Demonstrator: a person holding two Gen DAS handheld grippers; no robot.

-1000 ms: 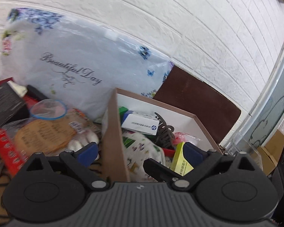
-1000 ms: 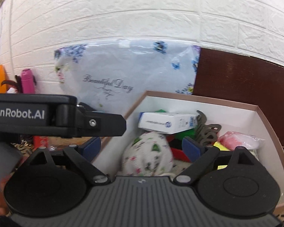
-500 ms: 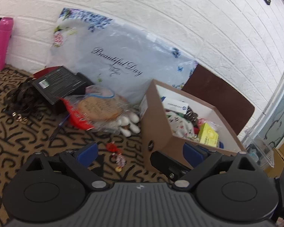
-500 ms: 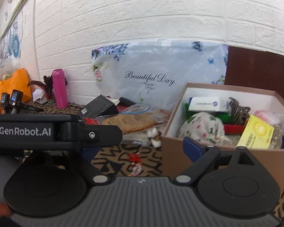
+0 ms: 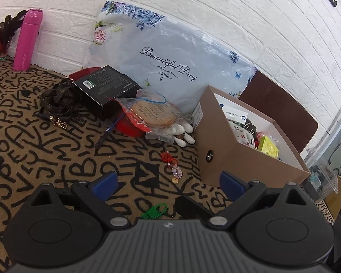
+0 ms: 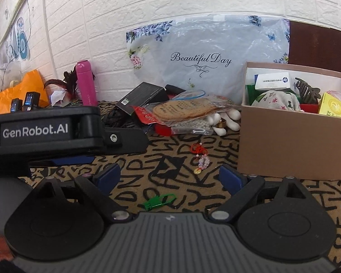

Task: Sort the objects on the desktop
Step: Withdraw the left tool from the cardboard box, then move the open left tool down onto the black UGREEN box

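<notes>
1. Blue-padded fingers (image 5: 104, 183) of the left gripper (image 5: 168, 185) stand spread wide with nothing between them, hanging above the letter-patterned counter (image 5: 34, 141). The right gripper (image 6: 169, 179) is likewise spread and empty in its own view.

2. Just ahead of both grippers lies a small green plastic clip (image 6: 158, 201), flat on the counter and touching nothing else. It also shows in the left wrist view (image 5: 154, 211), partly under the gripper body.

3. Further out lies a red knotted charm with pale beads and a yellow disc (image 6: 200, 157), loose on the counter, well clear of the clip.

4. To the right stands the open brown cardboard box (image 6: 291, 141), already holding a white carton, a floral cloth bundle, a dark hair claw and a yellow box.

5. Against the wall sits the unsorted heap: a bagged round flatbread (image 5: 152, 113), a black carton (image 5: 106, 88) and a brown strap (image 5: 56, 97).

6. Judgement: the step in hand looks like choosing the next loose item. The clip is nearest; taking it would call for lowering one gripper until the fingers straddle the flat clip, closing low against the counter, then carrying it to the box.
</notes>
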